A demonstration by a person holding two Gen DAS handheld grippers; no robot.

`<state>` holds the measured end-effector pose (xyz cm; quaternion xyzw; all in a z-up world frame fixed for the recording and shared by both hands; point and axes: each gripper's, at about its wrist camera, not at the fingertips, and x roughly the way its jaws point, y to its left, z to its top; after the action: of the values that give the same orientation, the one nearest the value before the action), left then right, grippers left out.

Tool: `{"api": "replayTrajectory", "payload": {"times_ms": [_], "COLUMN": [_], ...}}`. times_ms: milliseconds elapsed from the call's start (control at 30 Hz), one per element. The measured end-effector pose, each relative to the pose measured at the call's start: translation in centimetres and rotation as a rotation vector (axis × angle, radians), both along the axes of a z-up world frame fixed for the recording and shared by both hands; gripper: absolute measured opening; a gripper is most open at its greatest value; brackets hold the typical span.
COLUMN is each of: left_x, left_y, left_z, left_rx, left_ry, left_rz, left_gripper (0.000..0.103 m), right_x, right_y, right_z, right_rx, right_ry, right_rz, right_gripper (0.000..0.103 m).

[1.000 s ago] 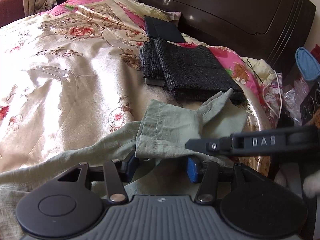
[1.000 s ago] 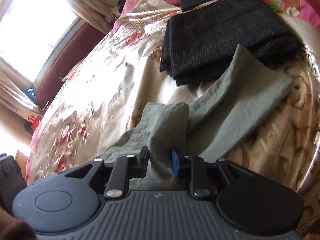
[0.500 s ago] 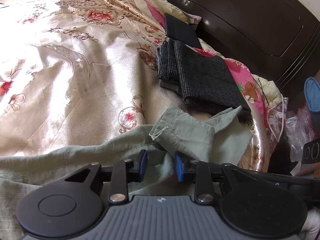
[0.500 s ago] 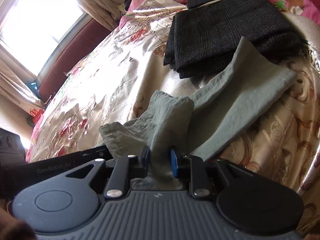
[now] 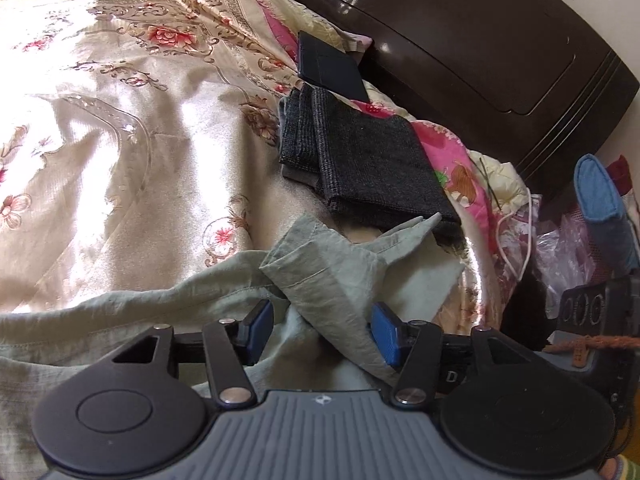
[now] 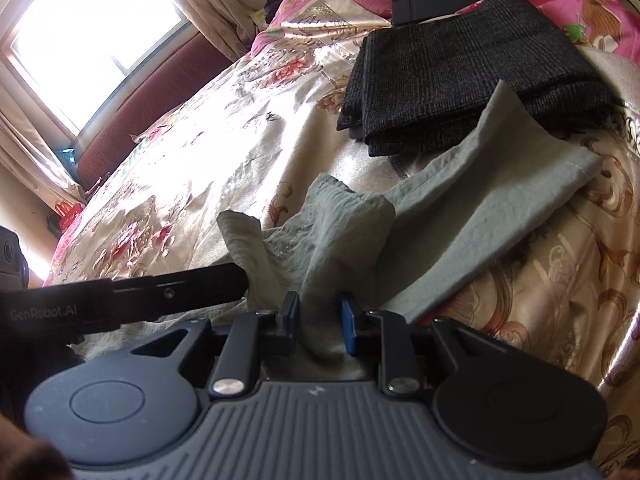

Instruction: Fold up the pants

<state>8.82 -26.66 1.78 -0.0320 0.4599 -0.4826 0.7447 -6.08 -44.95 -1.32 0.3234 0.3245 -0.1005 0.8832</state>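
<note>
Pale green pants (image 5: 332, 276) lie crumpled on a floral satin bedspread (image 5: 120, 152). My left gripper (image 5: 320, 332) is open, its blue pads wide apart with green cloth lying loosely between them. My right gripper (image 6: 318, 320) is shut on a bunched fold of the green pants (image 6: 340, 232). One pant leg (image 6: 500, 208) stretches away to the right on the bed. The left gripper's finger (image 6: 160, 292) shows in the right wrist view, just left of the held fold.
A stack of folded dark grey pants (image 5: 368, 164) lies beyond the green ones, with a black flat case (image 5: 328, 66) behind it. A dark wooden headboard (image 5: 480, 48) stands at the back right. Bags and a blue item (image 5: 600, 204) sit beside the bed. A bright window (image 6: 92, 36) is at left.
My left gripper was shut on the cloth half a second ago and has opened wide. The right gripper keeps its hold and has moved closer to the left one.
</note>
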Motion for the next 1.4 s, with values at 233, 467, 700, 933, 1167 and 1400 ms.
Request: {"api": "replayTrajectory", "payload": {"times_ms": [233, 467, 700, 933, 1167, 1400], "left_x": [0.2, 0.2, 0.6, 0.8, 1.1, 1.1], "left_y": [-0.7, -1.5, 2.1, 4.3, 3.3, -1.4], "left_z": [-0.8, -1.8, 1.0, 3.1, 4.6, 3.9], "left_rx": [0.059, 0.119, -0.004, -0.088, -0.181, -0.228], "left_ry": [-0.025, -0.067, -0.073, -0.077, -0.081, -0.041], "left_rz": [0.029, 0.052, 0.079, 0.092, 0.057, -0.01], "left_gripper": [0.071, 0.019, 0.018, 0.018, 0.018, 0.018], "right_x": [-0.2, -1.5, -0.7, 4.5, 9.1, 0.4], "right_y": [0.3, -1.1, -5.5, -8.1, -8.2, -6.2], "right_z": [-0.2, 0.5, 1.2, 0.6, 3.5, 4.4], "right_rx": [-0.02, 0.046, 0.069, 0.083, 0.045, -0.07], "right_ry": [-0.016, -0.046, -0.068, -0.038, -0.087, -0.066], "right_rz": [0.012, -0.04, -0.19, -0.234, -0.109, -0.138], "right_gripper": [0.025, 0.023, 0.031, 0.002, 0.007, 0.028]}}
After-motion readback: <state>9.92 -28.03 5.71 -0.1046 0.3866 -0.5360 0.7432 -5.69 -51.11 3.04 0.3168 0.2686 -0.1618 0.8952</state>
